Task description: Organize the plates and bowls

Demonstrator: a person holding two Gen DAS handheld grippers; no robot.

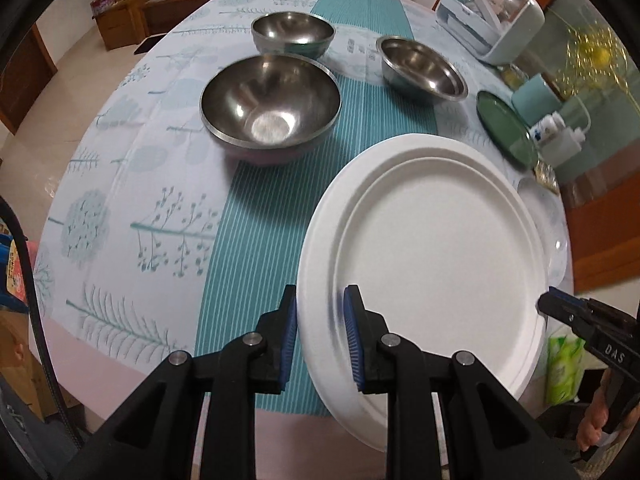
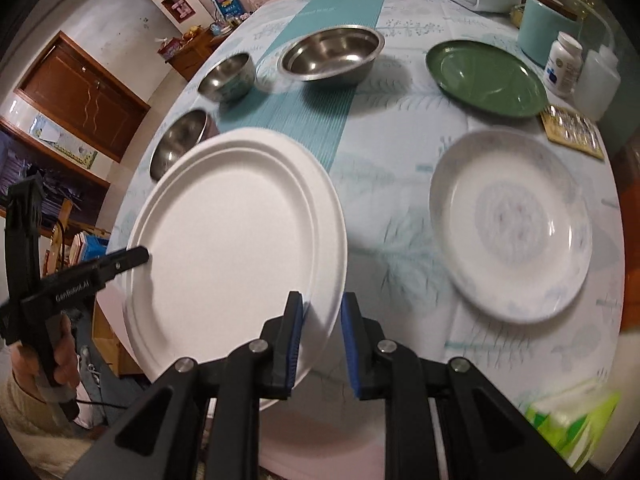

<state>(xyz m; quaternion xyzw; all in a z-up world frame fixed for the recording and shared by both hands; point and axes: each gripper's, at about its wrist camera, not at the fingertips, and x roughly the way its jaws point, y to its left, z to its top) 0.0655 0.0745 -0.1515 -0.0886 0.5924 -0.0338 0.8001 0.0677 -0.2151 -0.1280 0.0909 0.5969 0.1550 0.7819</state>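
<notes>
counter (image 1: 120,184) under a pale tree-print cloth with a teal striped runner; plates and bowls laid out.
white paper plate (image 1: 436,248), tilted, lifted off the cloth near the front edge: left gripper (image 1: 320,340) fingers nipped on its left rim, right gripper (image 2: 322,342) fingers pinching the opposite rim. three steel bowls (image 1: 270,104) behind; green plate (image 2: 486,78) and white patterned plate (image 2: 510,226) lie flat to the right, apart.

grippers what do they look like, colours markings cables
Both the left gripper and the right gripper are black plastic with silver rivets and ribbed blue pads. White lettering marks their sides. A black cable trails from the left one's handle, near a beige sleeve.
</notes>
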